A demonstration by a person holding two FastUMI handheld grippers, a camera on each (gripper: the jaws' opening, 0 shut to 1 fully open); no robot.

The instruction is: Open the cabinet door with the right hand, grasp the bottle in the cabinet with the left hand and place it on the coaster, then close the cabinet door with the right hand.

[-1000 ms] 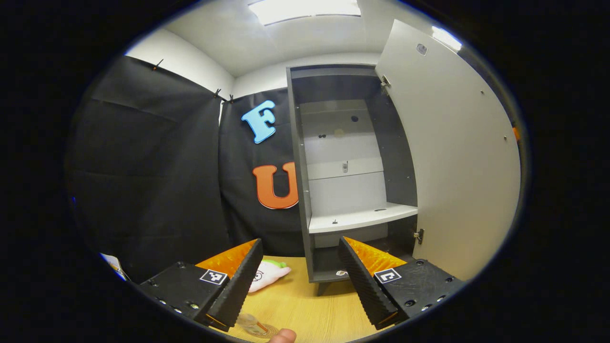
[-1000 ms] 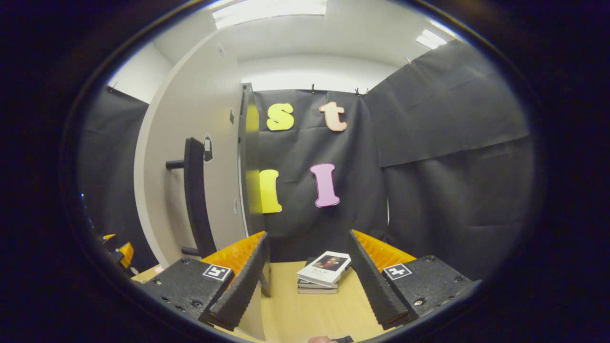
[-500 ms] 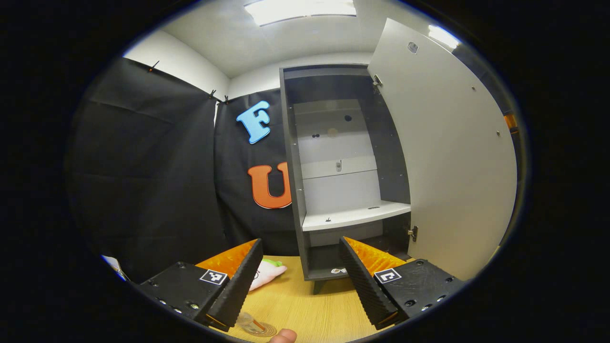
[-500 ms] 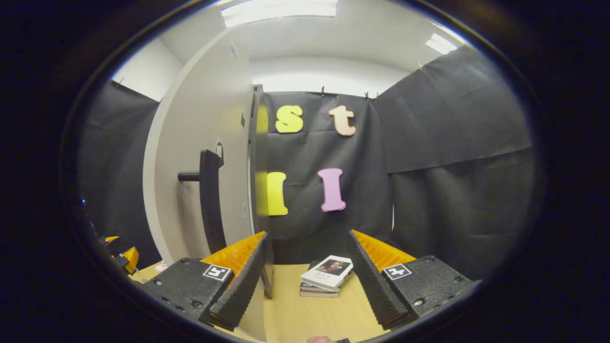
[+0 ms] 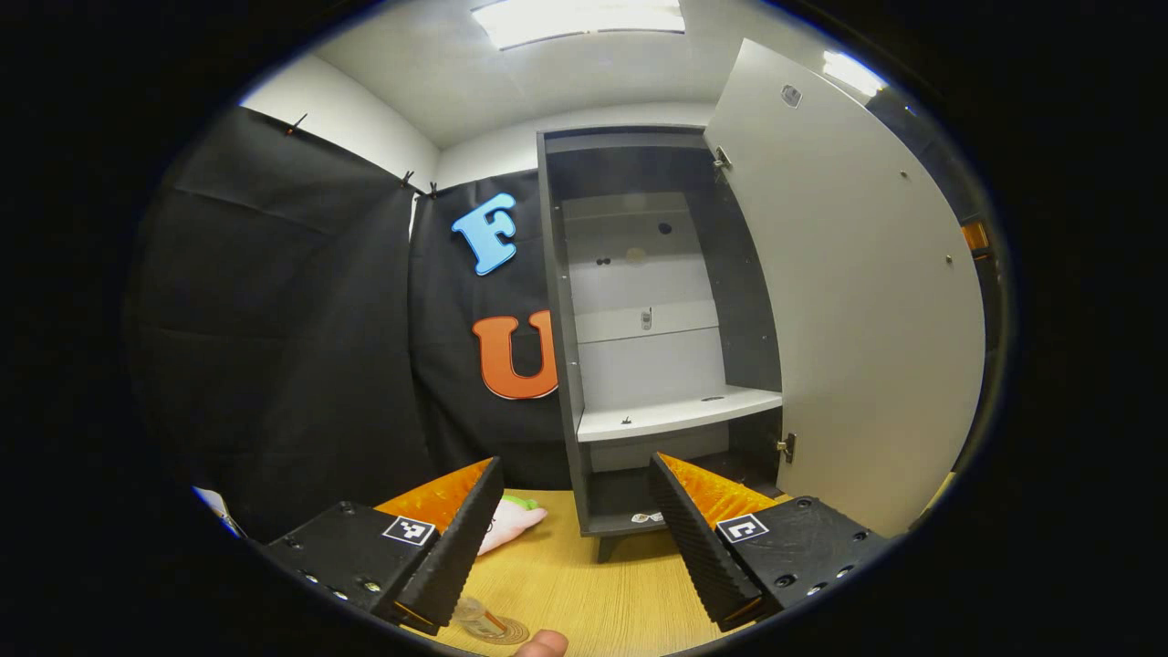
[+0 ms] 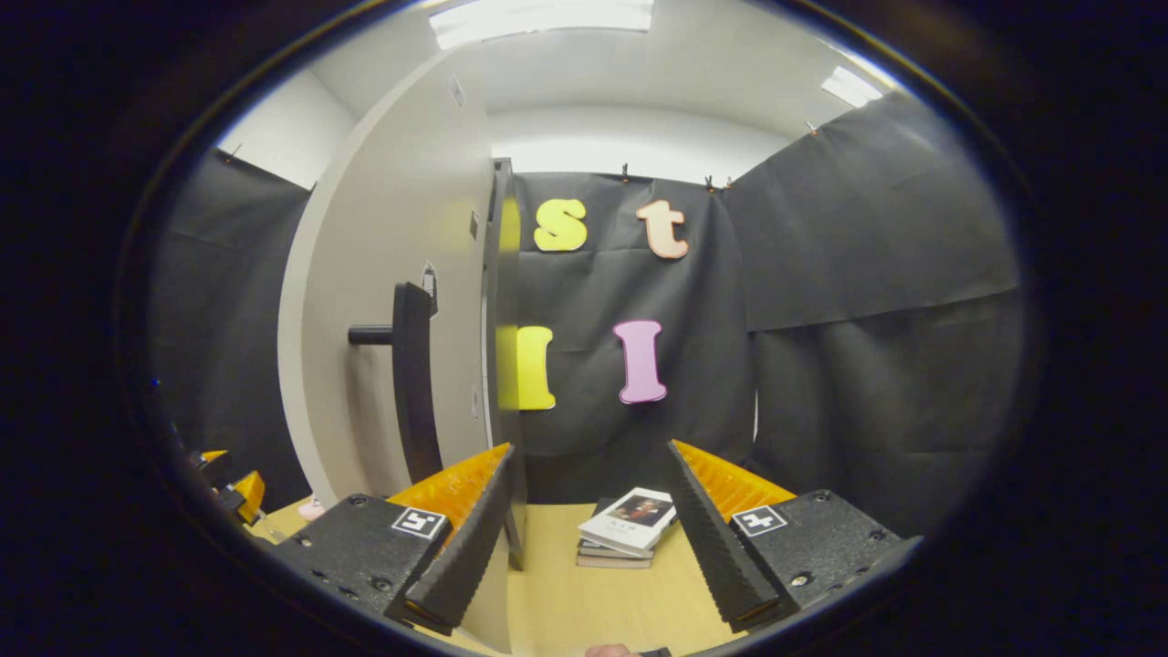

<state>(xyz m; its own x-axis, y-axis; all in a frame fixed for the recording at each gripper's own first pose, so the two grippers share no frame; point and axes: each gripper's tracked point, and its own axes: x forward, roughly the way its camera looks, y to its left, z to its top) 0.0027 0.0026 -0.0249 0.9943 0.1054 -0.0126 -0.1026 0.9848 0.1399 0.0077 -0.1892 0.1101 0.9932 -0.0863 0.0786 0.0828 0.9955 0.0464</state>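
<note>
At the near edge of the tabletop (image 5: 593,602) in the left gripper view, the left gripper (image 5: 575,538) has its jaws apart and empty; the bottle (image 5: 474,613) stands on the coaster (image 5: 506,631), low beside its left finger. A fingertip (image 5: 540,644) shows just beside them. Judged from this, placement is done and closing remains.

Farther off, the cabinet (image 5: 566,365) stands with its shelf (image 5: 675,415) bare and the cabinet door (image 5: 867,301) swung wide to the right. In the right gripper view, the right gripper (image 6: 589,538) is also apart, holding nothing, aimed past the door toward a stack of books (image 6: 625,534). The door handle (image 6: 411,383) lies up and left of it.

You should bring the right gripper onto the handle or the door's outer face, then push steadily along the hinge arc. Keep the left gripper clear of the closing edge and of the bottle.
</note>
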